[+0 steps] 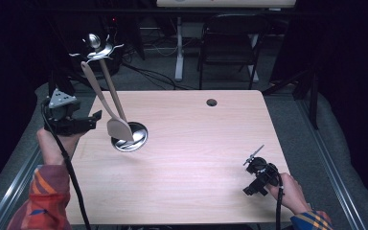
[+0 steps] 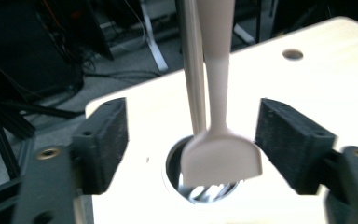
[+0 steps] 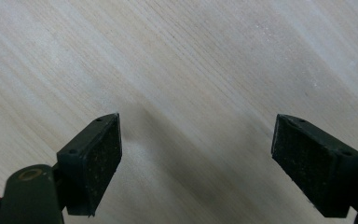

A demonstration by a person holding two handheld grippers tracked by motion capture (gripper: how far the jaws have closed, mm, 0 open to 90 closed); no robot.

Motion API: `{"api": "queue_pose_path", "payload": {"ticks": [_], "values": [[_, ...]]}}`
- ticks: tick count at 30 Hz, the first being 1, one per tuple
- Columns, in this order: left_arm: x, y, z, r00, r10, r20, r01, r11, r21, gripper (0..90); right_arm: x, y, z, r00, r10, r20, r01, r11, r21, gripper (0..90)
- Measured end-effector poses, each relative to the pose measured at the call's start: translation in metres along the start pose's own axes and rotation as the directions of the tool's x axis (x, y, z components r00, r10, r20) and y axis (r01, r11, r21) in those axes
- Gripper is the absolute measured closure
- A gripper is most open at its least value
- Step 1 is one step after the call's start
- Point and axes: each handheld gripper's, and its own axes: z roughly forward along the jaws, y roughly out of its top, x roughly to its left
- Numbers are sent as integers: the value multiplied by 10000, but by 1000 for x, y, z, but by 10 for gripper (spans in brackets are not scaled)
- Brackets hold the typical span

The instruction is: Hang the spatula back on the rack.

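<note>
I see a pale wood-grain tabletop (image 1: 187,158), light beige with fine streaks. The spatula (image 2: 223,161) is a creamy beige, standing in a shiny silver holder (image 1: 136,139). Both my tongs are matte black, left tongs (image 2: 191,144) and right tongs (image 3: 196,163). My sleeves (image 1: 45,196) are orange plaid with blue stripes.

Black tools (image 1: 84,123), plaid orange sleeves (image 1: 45,194)
</note>
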Motion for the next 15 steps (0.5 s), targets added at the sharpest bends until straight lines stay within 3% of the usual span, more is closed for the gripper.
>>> {"api": "queue_pose_path", "payload": {"ticks": [4,11,15], "values": [[-3,-12,1,9999,127,-9,-127,9983,560,158,0,0,0,10000,20,-8,-20,10000,-15,158],[-5,-41,0,9999,113,-30,-109,9921,1247,144,0,-1,0,10000,79,21,-79,9998,-161,159],[-8,-63,5,10000,84,31,-89,9800,1987,117,0,-1,-1,10000,44,68,-43,9998,-174,158]]}}
